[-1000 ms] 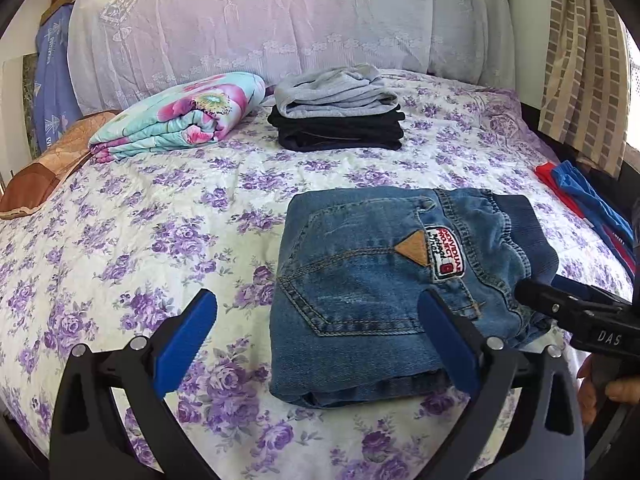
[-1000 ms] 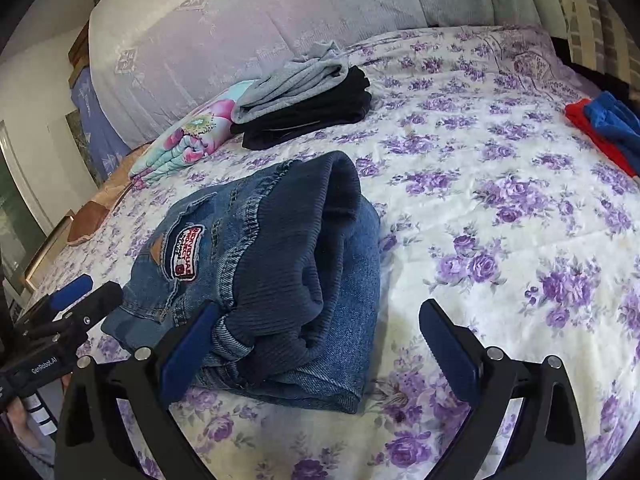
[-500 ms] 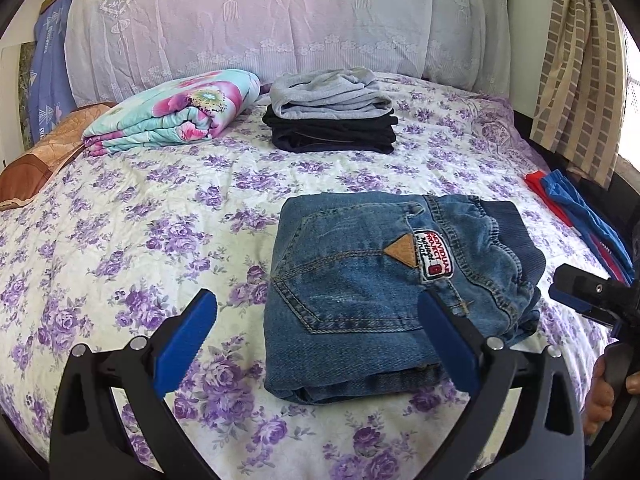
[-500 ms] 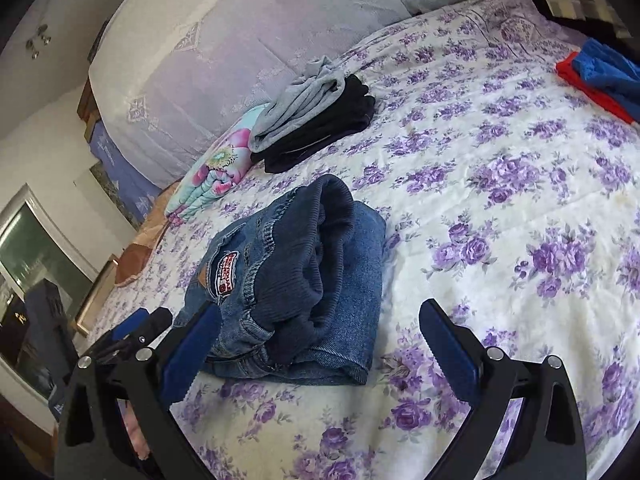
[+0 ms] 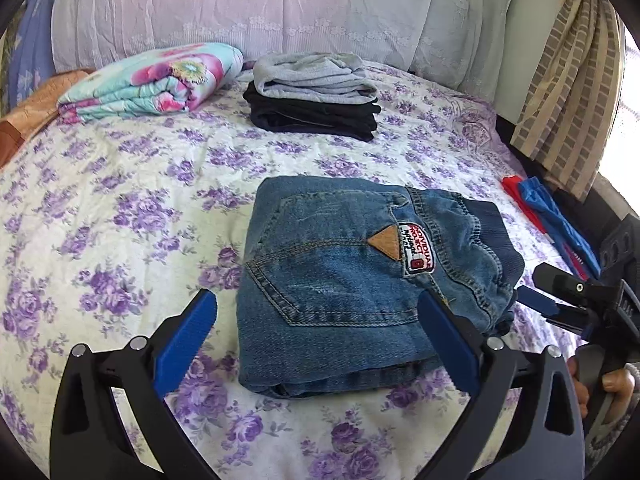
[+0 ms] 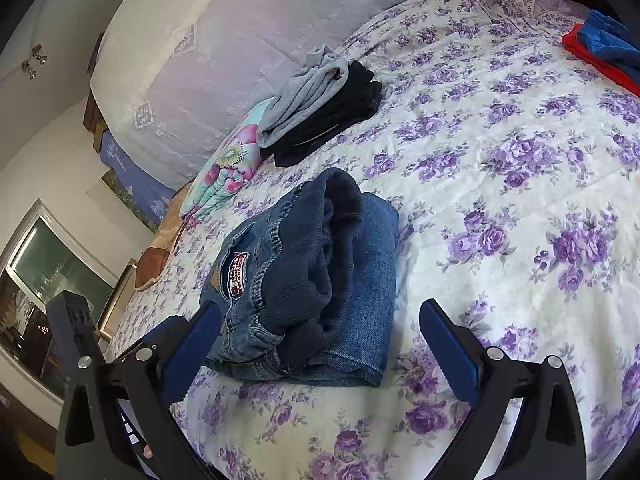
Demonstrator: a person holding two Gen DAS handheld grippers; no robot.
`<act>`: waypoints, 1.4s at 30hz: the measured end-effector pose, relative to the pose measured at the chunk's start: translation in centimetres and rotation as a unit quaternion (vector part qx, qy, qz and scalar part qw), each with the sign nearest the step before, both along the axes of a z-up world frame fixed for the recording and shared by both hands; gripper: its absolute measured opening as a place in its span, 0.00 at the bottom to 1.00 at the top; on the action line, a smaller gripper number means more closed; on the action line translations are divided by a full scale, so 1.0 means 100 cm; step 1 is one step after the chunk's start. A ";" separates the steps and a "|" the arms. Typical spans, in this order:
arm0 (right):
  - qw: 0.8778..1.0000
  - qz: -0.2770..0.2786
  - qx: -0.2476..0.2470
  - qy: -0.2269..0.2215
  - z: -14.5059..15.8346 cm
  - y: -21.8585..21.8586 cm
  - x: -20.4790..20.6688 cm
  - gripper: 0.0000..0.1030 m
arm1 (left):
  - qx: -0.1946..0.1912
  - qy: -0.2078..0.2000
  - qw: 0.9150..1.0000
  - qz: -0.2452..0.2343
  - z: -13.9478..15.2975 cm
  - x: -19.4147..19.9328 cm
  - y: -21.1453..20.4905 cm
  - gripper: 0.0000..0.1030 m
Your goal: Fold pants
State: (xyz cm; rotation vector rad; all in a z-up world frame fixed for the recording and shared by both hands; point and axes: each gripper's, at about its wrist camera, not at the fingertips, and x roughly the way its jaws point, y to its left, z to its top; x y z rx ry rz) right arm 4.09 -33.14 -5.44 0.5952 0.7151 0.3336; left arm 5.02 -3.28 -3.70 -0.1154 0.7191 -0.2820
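— Since the jeans lie folded on the bed, which claw is closer?

— I'd say the left gripper: the bundle sits just ahead, its long side running away from the fingers, waistband to the right.

— And the right gripper?

— It faces the waistband end from the side. Both claws are spread wide, holding nothing, poised low over the sheet.
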 end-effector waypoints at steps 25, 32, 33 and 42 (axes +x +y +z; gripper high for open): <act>0.995 0.035 0.070 0.061 -0.031 -0.009 0.062 0.97 | -0.170 0.139 0.972 -0.082 -0.058 0.076 0.025 0.95; 0.995 0.068 0.056 0.038 -0.028 0.009 0.069 0.76 | -0.158 0.127 0.974 -0.105 -0.055 0.081 0.016 0.88; 0.997 0.061 0.034 0.029 -0.024 0.013 0.066 0.69 | -0.147 0.117 0.977 -0.104 -0.051 0.079 0.015 0.81; 0.997 0.068 0.031 0.018 -0.018 0.010 0.070 0.55 | -0.132 0.084 0.980 -0.124 -0.023 0.082 0.015 0.57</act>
